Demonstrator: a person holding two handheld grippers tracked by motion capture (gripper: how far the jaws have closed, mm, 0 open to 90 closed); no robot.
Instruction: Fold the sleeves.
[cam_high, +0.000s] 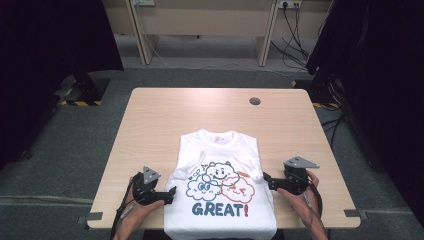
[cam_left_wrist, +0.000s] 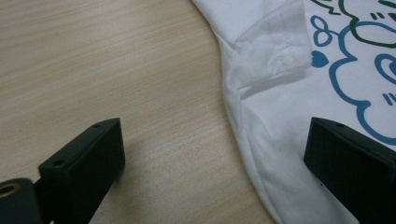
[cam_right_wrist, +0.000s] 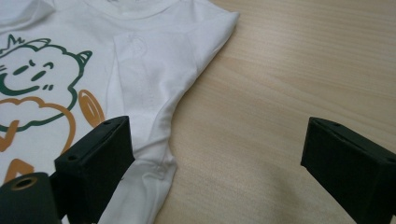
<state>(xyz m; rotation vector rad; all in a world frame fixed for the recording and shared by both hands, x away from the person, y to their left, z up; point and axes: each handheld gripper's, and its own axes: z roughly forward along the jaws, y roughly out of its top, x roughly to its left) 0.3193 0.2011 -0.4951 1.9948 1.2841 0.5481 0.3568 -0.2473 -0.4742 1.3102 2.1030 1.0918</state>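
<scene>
Presently we list a white T-shirt (cam_high: 220, 185) on the desk (cam_high: 160, 115), left gripper (cam_high: 171, 193) and right gripper (cam_high: 266, 180) jaws wide, holding nothing; uneven pinches would skew its folded sleeves.

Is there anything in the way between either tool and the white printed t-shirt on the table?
Nothing visible. The left tool and right tool sit open at the white printed t-shirt's side edges, with bare light wooden table beside them.

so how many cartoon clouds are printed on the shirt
3 on the shirt: a blue cloud at left, a green smiling cloud at top middle, an orange cloud at right, all above the word GREAT.
</scene>
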